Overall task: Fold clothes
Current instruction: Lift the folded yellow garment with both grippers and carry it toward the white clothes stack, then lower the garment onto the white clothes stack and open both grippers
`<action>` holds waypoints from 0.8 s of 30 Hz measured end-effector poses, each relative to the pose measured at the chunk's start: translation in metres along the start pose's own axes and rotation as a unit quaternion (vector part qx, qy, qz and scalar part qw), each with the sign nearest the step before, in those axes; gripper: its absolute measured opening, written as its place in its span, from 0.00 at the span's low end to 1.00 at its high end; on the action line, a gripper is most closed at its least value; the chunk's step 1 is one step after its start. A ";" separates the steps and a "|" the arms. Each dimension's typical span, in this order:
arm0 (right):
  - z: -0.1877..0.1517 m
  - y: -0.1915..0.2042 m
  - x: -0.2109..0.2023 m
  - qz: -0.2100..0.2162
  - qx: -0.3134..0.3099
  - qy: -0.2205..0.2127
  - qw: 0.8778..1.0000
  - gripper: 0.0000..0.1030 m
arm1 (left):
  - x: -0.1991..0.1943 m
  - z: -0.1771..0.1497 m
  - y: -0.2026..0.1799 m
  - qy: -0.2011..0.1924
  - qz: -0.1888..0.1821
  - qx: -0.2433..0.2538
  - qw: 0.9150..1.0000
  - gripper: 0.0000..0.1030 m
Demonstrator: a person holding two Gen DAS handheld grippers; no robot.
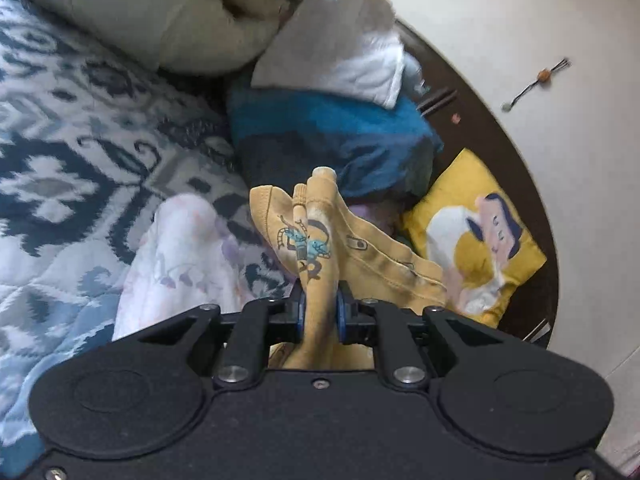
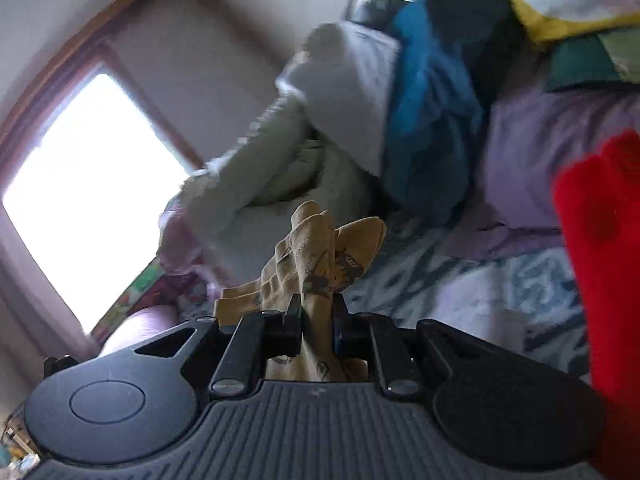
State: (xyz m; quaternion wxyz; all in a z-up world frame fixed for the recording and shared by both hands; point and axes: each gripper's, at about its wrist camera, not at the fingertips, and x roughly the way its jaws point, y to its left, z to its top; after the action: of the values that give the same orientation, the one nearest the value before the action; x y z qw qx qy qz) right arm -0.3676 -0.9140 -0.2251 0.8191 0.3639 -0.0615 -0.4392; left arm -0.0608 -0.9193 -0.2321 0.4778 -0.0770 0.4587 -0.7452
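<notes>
- Left gripper (image 1: 319, 312): jaws narrow, clamped on a bunched fold of the tan garment (image 1: 320, 240); the blue pads press the cloth from both sides.
- Right gripper (image 2: 317, 320): jaws narrow, clamped on the tan garment (image 2: 320, 256) — cloth fills the gap and runs back under the gripper body.
- Tan garment: printed with small dark and blue figures; held off the bed between the two grippers, gathered into upright ridges ahead of each pair of fingers. In the left view a loose part trails to the right, toward the yellow cushion (image 1: 476, 236).
- Bed (image 1: 60, 152): covered by a blue-and-white patterned quilt; a pale floral cloth (image 1: 176, 248) lies on it just left of the left gripper.
- Far end of the bed: a cream duvet (image 1: 160, 12) is heaped up; beside it a white folded item (image 1: 340, 56) rests on a blue cloth pile (image 1: 328, 136).
- Yellow cushion: printed with a cartoon figure, sits at the bed's right edge against the dark frame (image 1: 496, 120) — near the blue pile.
- Right view: a red cloth (image 2: 600, 264) fills the right edge, blurred; what it belongs to cannot be told. A bright window (image 2: 80, 192) stands at left.
</notes>
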 end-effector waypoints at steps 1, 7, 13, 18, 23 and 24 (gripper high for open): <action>-0.001 -0.002 0.002 -0.011 -0.001 -0.001 1.000 0.16 | 0.004 0.001 0.003 0.002 0.003 0.003 1.000 0.11; -0.010 -0.007 0.007 -0.076 -0.027 -0.023 0.996 0.43 | 0.013 -0.001 0.006 -0.022 0.092 0.049 0.994 0.25; -0.025 0.005 0.007 -0.081 -0.095 -0.033 0.992 0.44 | -0.029 -0.023 -0.040 -0.091 0.099 0.186 0.973 0.26; -0.045 0.005 0.017 -0.084 -0.130 -0.005 0.988 0.44 | -0.004 -0.057 -0.047 -0.031 0.140 0.280 0.949 0.23; -0.082 0.008 0.016 -0.086 -0.165 0.002 0.983 0.42 | -0.002 -0.070 -0.020 -0.026 0.188 0.273 0.943 0.20; -0.089 0.008 0.015 -0.086 -0.172 0.003 0.981 0.42 | -0.006 -0.070 -0.025 -0.032 0.184 0.282 0.941 0.20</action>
State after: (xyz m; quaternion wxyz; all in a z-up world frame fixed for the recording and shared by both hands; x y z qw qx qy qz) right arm -0.3154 -0.8748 -0.2877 0.8288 0.2226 0.0492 -0.5110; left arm -0.1129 -0.8690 -0.2507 0.6232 0.1228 0.2203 -0.7403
